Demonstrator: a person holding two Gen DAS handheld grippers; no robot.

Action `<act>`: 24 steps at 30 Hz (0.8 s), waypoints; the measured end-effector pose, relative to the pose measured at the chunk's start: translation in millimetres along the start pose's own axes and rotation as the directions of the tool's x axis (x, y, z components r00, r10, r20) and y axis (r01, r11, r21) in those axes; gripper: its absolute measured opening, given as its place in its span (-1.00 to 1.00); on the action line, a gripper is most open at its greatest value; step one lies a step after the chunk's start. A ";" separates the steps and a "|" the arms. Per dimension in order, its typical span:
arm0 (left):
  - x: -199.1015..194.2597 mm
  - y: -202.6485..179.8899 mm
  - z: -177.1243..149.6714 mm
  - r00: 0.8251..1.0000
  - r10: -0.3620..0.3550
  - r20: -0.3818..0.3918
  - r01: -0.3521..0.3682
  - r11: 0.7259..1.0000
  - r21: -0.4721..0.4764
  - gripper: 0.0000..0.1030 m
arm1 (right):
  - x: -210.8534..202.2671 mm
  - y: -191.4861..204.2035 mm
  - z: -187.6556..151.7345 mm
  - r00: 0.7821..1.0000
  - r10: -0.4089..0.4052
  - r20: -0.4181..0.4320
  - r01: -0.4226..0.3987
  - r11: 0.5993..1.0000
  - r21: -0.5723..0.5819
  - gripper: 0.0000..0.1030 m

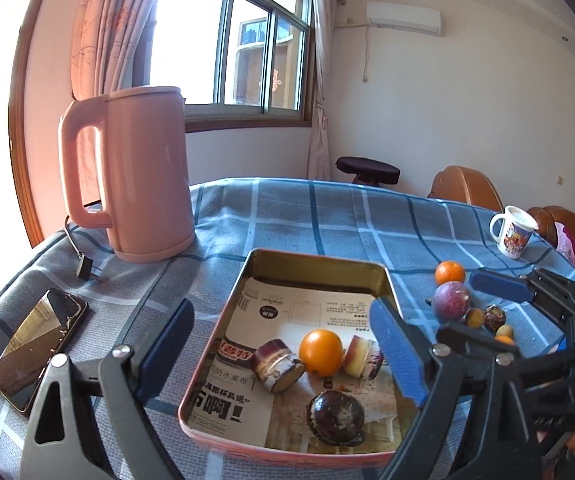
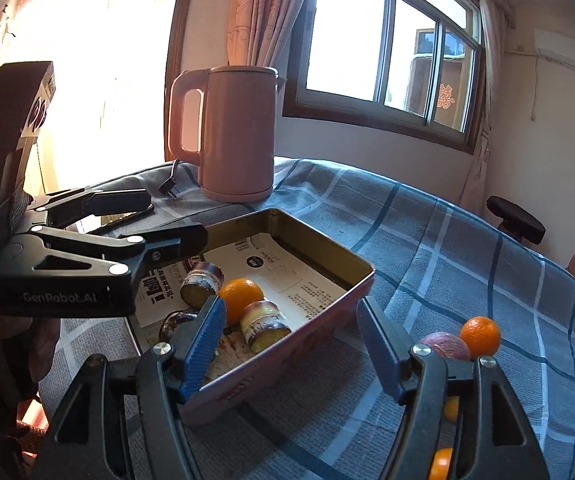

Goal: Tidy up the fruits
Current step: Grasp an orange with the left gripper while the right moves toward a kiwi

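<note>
A metal tray [image 1: 315,258] lined with printed paper holds an orange [image 1: 321,352], two cut purple-skinned pieces [image 1: 277,364] [image 1: 361,358] and a dark round fruit [image 1: 335,412]. My left gripper [image 1: 283,340] hangs open above the tray's near half, holding nothing. On the cloth right of the tray lie another orange [image 1: 450,273], a purple passion fruit [image 1: 451,302] and several small fruits [image 1: 494,317]. My right gripper [image 2: 289,304] is open too, its blue pads astride the tray's near wall [image 2: 287,360], gripping nothing. The left gripper [image 2: 177,216] shows at the left of the right wrist view.
A pink kettle [image 1: 143,176] stands behind the tray on the blue checked tablecloth [image 1: 327,216], its plug [image 1: 85,268] lying loose. A phone [image 1: 39,344] lies at the left. A printed mug [image 1: 513,232] sits at the far right edge. A stool [image 1: 367,170] and brown chairs stand beyond the table.
</note>
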State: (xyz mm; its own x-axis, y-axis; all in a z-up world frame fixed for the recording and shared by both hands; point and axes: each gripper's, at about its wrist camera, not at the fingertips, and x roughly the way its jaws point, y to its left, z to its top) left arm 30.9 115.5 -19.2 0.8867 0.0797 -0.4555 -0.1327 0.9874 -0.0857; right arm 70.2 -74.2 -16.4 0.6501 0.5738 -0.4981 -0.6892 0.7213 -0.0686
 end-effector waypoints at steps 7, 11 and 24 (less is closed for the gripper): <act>2.2 -47.4 -5.0 0.997 -0.081 -0.016 0.081 0.995 0.065 0.85 | -39.9 -85.1 -12.4 0.986 -0.120 0.117 0.086 0.962 0.260 0.50; 5.5 -77.0 -10.8 0.993 -0.110 -0.035 0.114 0.985 0.132 0.85 | -48.0 -106.1 -25.0 0.978 -0.173 0.118 0.132 0.946 0.295 0.50; 26.4 -143.0 -22.7 0.962 -0.234 -0.138 0.259 0.945 0.201 0.84 | -72.7 -147.6 -52.9 0.922 -0.382 0.062 0.340 0.875 0.345 0.50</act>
State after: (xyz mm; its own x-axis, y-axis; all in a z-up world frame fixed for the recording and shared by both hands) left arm 63.2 -26.7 -39.1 0.8231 -0.1734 -0.5408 0.1933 0.9809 -0.0203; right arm 107.7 -242.9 -15.8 0.8828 0.2774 -0.3791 -0.2719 0.9598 0.0692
